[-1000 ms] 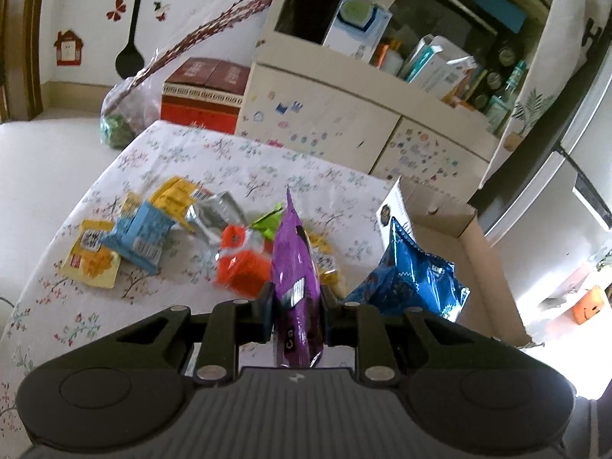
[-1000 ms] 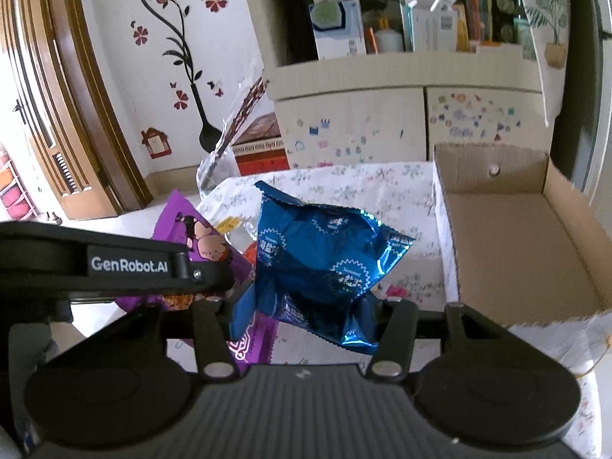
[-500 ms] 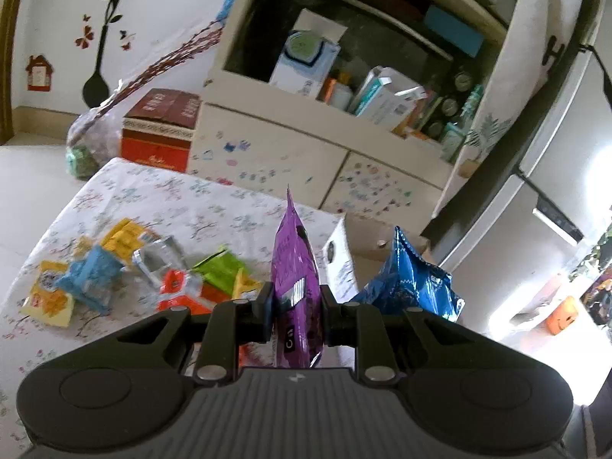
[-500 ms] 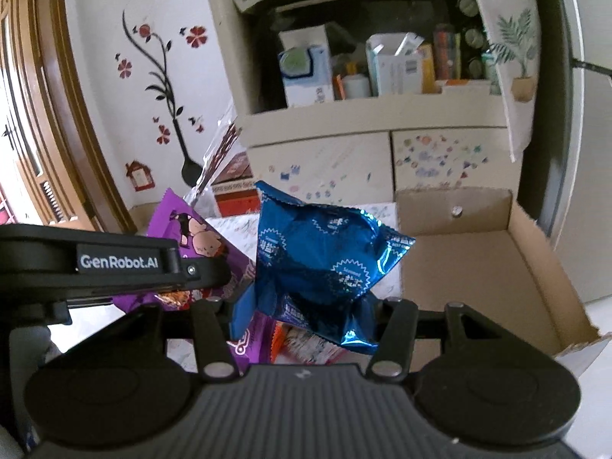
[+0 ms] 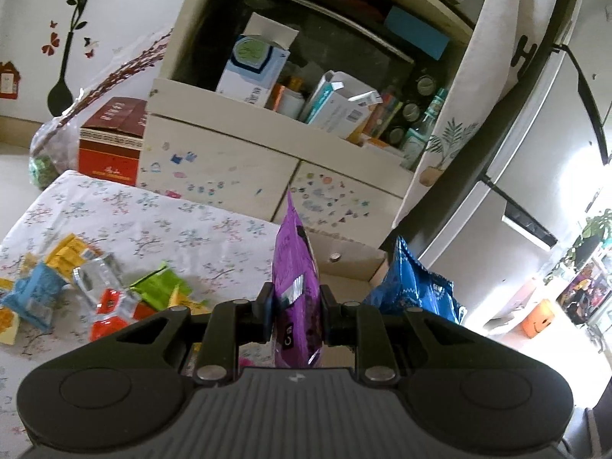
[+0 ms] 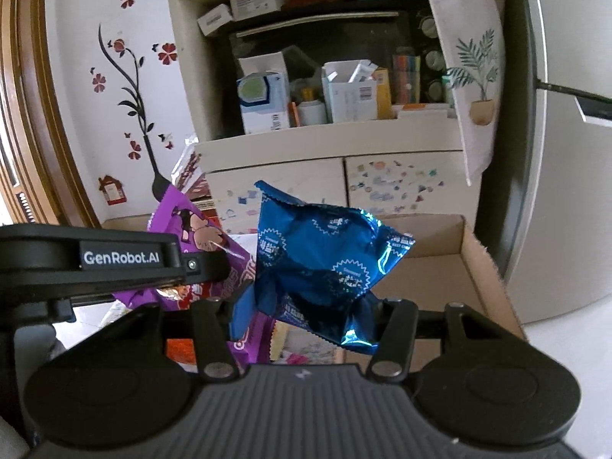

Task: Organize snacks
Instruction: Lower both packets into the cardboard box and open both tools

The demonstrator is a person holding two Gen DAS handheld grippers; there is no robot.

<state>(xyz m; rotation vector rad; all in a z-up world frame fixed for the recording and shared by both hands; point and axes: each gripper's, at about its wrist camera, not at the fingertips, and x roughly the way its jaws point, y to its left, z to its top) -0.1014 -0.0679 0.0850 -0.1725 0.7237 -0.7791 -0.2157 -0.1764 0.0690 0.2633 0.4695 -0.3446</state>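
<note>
My left gripper is shut on a purple snack bag, held edge-on and upright above the table. The right gripper is shut on a puffy blue foil snack bag, which also shows at the right of the left wrist view as the blue bag. In the right wrist view the purple bag and the left gripper's black body sit just to the left. An open cardboard box lies ahead and to the right, its floor bare where visible. Several loose snack packets lie on the floral tablecloth.
A cream cabinet with sticker-covered drawers and cluttered shelves stands behind the table. A red carton and a plastic bag of twigs sit at the far left. A grey fridge stands to the right of the box.
Both grippers have risen and moved toward the cardboard box with their bags still held. The view has tilted up, showing more cabinet and less table.
</note>
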